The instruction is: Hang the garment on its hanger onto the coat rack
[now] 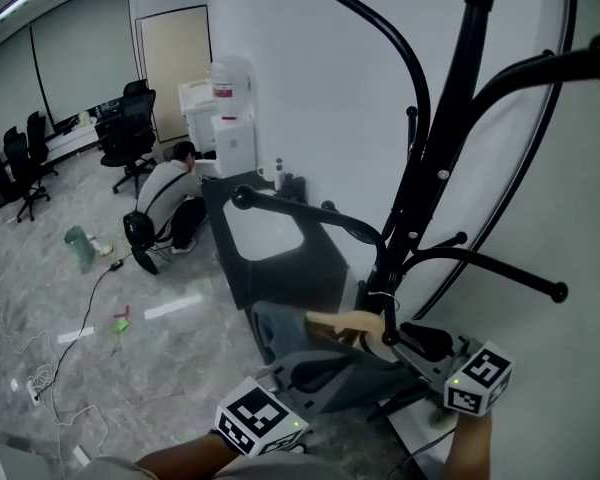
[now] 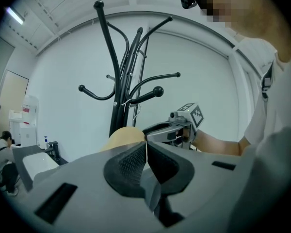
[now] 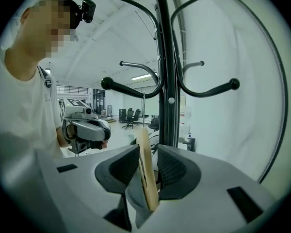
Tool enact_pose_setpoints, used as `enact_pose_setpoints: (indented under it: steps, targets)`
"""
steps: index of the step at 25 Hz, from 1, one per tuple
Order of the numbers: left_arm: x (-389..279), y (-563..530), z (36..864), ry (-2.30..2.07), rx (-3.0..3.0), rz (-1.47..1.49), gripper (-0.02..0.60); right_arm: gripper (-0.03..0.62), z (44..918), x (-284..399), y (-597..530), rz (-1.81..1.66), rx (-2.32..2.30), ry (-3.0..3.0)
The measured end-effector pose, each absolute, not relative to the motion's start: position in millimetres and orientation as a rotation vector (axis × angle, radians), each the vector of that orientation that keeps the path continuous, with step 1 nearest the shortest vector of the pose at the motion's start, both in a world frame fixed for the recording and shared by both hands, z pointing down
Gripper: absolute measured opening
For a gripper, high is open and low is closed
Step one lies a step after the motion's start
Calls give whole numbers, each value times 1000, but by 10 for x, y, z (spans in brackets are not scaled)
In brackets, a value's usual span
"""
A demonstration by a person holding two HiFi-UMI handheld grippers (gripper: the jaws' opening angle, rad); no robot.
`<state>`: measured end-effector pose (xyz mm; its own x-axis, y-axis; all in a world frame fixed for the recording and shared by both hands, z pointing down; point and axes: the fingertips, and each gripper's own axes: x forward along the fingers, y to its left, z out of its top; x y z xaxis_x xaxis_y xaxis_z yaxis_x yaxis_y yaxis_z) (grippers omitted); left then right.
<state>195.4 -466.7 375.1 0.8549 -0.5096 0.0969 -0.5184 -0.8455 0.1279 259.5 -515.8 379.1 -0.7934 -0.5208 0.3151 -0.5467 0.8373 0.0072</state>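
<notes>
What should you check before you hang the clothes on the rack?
1. Right gripper holds the wooden hanger: ok, its jaws are shut on the hanger's thin edge.
2. Left gripper has a hold: cannot tell. Its jaws are together by the hanger's end, but what they pinch is unclear.
3. Grey garment sits on the hanger: ok, it drapes below the wood.
4. Coat rack has a free arm: ok, the arms in view are bare.
5. Hook lined up with an arm: cannot tell, the hook is not clearly in view.
</notes>
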Motion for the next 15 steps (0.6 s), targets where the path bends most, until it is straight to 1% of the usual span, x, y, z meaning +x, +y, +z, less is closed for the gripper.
enact_pose_setpoints:
  steps: [4,7,9,10,13,15]
  targets:
    - [2047,-4590,3768,-756,2898,108,14,100,3741,2685,-4961,66,935,-2645]
    - [2124,-4514,3763,-708,2908,114,14,93,3688,2678,-4761,92,1020,-2654]
    - [2145,-4480,3758,-693,2910,120,14,52,3655,2627,-4633,147,1069,-2694]
    - [2143,-4470,3753,-691,2913,123,14,41,3648,2590,-4574,172,1085,-2715]
    - [2127,-4447,3728,-687,2917,123,14,17,3676,2489,-4438,214,1095,-2745]
    - [2117,-4424,3721,-683,2918,123,14,17,3697,2432,-4376,230,1086,-2751]
